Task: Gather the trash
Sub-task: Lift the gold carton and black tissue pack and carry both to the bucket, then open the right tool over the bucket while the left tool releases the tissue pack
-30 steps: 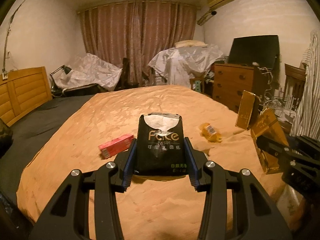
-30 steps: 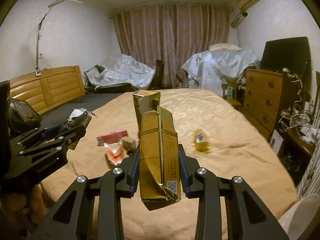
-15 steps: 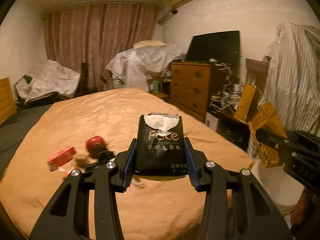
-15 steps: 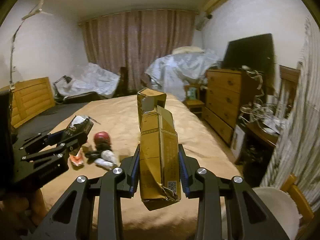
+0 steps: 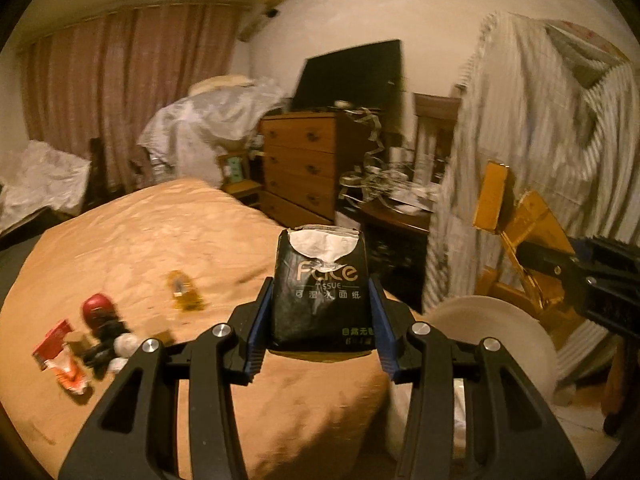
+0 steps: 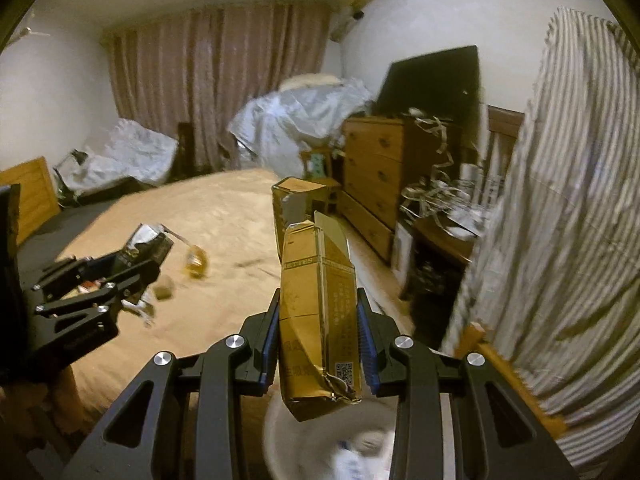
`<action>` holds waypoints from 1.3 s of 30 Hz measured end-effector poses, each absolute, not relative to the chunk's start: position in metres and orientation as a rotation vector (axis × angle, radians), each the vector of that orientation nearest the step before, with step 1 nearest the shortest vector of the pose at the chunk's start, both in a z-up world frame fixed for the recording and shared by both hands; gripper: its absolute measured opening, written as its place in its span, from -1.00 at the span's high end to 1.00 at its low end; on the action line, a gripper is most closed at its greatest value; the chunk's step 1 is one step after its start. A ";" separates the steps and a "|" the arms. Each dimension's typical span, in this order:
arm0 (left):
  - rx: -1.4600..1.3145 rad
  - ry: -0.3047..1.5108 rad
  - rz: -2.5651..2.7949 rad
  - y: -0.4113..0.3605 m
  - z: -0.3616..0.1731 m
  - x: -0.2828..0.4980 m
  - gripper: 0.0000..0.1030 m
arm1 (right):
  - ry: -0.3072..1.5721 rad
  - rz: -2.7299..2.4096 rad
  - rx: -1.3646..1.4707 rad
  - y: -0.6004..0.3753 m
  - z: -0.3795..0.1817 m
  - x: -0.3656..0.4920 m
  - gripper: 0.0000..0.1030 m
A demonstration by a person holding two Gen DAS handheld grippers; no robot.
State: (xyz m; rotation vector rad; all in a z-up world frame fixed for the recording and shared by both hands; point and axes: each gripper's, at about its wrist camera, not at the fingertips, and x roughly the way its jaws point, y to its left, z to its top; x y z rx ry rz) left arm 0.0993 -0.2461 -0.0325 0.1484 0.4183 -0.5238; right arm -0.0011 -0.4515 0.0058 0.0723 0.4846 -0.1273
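My left gripper (image 5: 320, 324) is shut on a black tissue pack (image 5: 322, 288) and holds it upright above the bed's corner. My right gripper (image 6: 320, 340) is shut on a crumpled gold carton (image 6: 318, 320), held over a white trash bin (image 6: 360, 448) with trash inside. The bin also shows in the left wrist view (image 5: 492, 336), just right of the tissue pack. Each gripper shows in the other's view: the right one (image 5: 592, 280) with the carton, the left one (image 6: 104, 280) with the pack.
Loose trash lies on the tan bed (image 5: 140, 248): a red box (image 5: 52, 338), a red ball (image 5: 98, 308), a yellow wrapper (image 5: 182, 290), white scraps. A wooden dresser (image 5: 304, 164), a cluttered desk and a striped hanging shirt (image 6: 560, 240) stand at the right.
Both grippers have swung right, away from the bed's middle, still holding the pack and the carton. The white bin has come into view under the right gripper.
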 end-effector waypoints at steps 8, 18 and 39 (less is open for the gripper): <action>0.256 0.517 -0.690 -0.319 -0.047 0.093 0.16 | 0.698 -0.163 0.121 -0.534 -0.019 -0.001 0.32; 0.414 0.714 -0.799 -0.370 -0.084 0.105 0.16 | 1.033 -0.083 0.165 -0.590 -0.071 0.045 0.32; 0.606 0.885 -0.837 -0.401 -0.134 0.120 0.16 | 1.197 -0.023 0.099 -0.577 -0.089 0.057 0.32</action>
